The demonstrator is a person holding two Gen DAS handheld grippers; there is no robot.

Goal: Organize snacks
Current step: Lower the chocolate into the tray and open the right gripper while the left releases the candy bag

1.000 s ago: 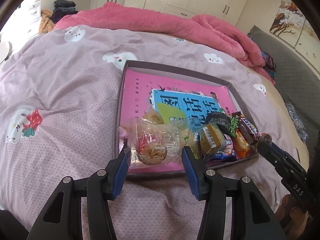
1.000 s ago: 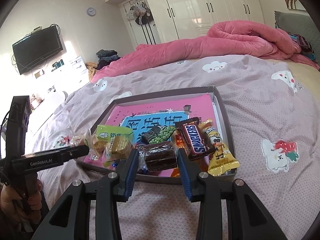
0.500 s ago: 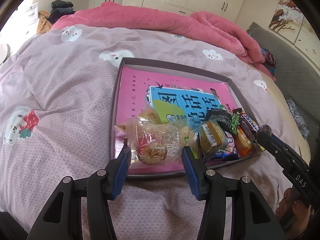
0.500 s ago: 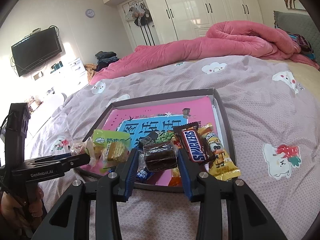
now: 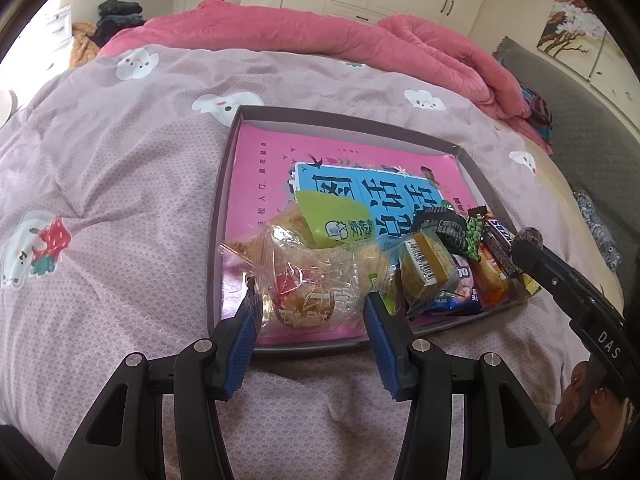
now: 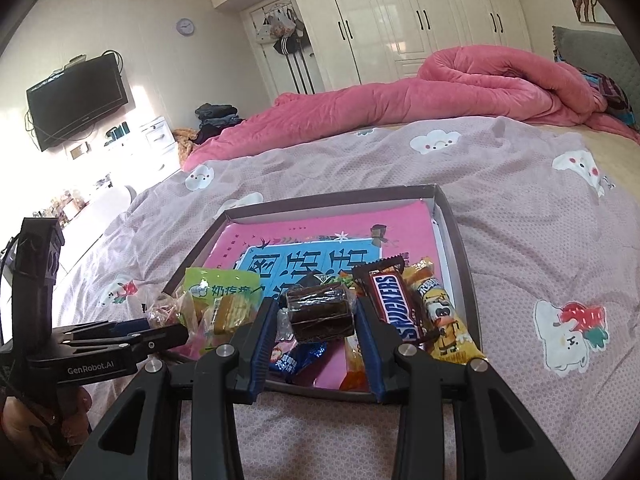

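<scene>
Home bedroom: bed (image 6: 500, 216) with pink blanket (image 6: 460, 88), white wardrobes (image 6: 400, 12), wall television (image 6: 76, 100), clothes pile (image 6: 216, 118) (corner).

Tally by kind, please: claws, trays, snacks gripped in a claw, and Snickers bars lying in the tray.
Claws: 2, left claw and right claw
Trays: 1, tray
Gripped snacks: 2, pastry and brown cake
Snickers bars: 1, Snickers bar
Total: 6

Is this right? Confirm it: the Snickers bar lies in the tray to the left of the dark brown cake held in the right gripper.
Wrong side. In the right wrist view the Snickers bar lies in the tray to the right of the dark brown cake held in the right gripper.
</scene>
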